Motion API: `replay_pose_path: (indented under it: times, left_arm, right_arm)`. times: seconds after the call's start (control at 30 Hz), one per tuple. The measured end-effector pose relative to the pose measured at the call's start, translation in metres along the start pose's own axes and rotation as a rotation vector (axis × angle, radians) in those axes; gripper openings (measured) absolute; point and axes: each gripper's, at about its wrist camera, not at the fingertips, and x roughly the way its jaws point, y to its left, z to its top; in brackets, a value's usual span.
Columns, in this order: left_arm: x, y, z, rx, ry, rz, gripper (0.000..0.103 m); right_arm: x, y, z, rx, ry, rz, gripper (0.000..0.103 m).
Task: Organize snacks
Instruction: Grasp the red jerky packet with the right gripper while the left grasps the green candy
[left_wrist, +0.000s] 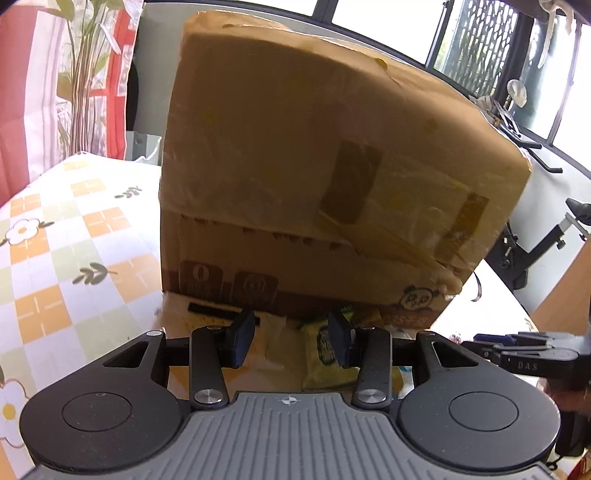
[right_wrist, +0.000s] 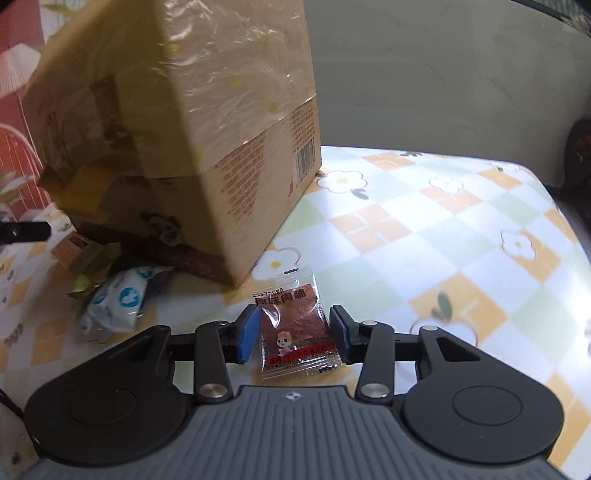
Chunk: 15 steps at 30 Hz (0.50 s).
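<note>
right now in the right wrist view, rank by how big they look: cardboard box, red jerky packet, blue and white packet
1. cardboard box, by far the largest.
2 and 3, unsure: the red jerky packet and the blue and white packet look alike in size, and the jerky packet lies nearer the camera.

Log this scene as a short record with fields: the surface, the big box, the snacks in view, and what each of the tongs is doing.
surface: checked orange, green and white tablecloth with flower print
box: large brown cardboard box wrapped in clear tape, standing on the cloth
snack 1: small clear packet of red dried meat, flat on the cloth between the right tongs
snack 2: white and blue wrapped sweets, beside the box
snack 3: yellow-green packet, under the left tongs
right tongs: pads flank the packet, not pressing
left tongs: holding nothing
</note>
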Motion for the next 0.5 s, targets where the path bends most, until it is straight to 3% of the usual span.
replay_pose_path:
  times: [0.33, 0.5]
  left_arm:
    - [-0.012, -0.002, -0.013, 0.011, 0.003, -0.018, 0.046]
    - [-0.013, -0.003, -0.018, 0.023, 0.015, -0.019, 0.046]
  right_arm:
    - [-0.002, 0.062, -0.029, 0.052, -0.069, -0.022, 0.044]
    - [0.0, 0.081, -0.037, -0.004, -0.091, -0.063, 0.044]
